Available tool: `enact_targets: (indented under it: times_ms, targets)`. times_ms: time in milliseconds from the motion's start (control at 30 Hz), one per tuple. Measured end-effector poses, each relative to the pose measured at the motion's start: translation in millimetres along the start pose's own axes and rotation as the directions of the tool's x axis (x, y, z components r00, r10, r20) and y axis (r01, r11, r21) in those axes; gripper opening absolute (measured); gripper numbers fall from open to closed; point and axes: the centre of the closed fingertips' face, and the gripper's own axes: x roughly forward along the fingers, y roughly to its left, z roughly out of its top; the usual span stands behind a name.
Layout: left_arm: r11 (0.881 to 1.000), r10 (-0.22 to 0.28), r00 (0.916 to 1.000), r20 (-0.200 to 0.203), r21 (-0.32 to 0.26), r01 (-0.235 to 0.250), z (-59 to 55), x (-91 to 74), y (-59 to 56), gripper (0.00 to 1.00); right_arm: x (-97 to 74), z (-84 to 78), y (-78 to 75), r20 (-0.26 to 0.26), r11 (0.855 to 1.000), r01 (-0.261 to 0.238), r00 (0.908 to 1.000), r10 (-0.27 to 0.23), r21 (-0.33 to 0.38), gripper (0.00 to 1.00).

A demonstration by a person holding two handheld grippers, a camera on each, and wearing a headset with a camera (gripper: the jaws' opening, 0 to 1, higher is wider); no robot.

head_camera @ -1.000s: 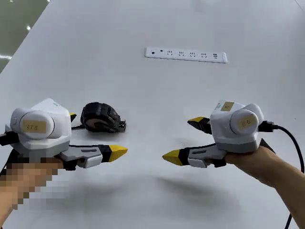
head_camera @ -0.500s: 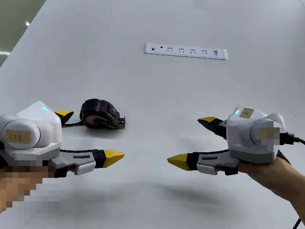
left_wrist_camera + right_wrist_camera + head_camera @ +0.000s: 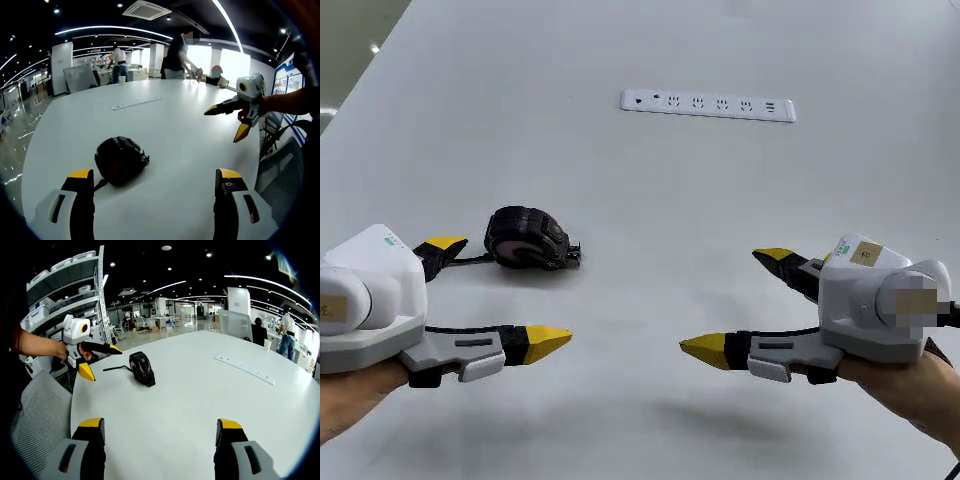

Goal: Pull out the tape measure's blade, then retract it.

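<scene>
- The left gripper (image 3: 500,292) has its fingers (image 3: 545,340) spread wide and empty. The tape measure (image 3: 527,238) lies on the worktop (image 3: 650,190) just ahead of them.
- The right gripper (image 3: 735,302) is also wide open and empty, well apart from the tape measure.

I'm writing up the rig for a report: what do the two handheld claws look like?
The left claw and right claw match: rounded white housings, grey jaws turning black then ending in yellow pointed tips. Each housing carries a small tan label sticker and a green mark on top.
</scene>
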Motion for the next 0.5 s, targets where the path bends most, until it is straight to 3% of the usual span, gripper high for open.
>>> enact_targets:
  times_ms: [233,500]
  targets:
    - [1.0,-0.008,0.9998,0.019,0.015,0.008,1.7,-6.6,-0.8,0.99,-7.5,-4.0,2.6,0.021,1.0,0.007,0.9998,-0.007,-0.005,0.99]
    - [1.0,-0.022,0.999,0.038,0.001,0.022,0.7,-17.3,-1.8,0.99,-20.3,-7.4,1.7,0.036,0.999,0.034,0.9988,-0.034,-0.014,0.99]
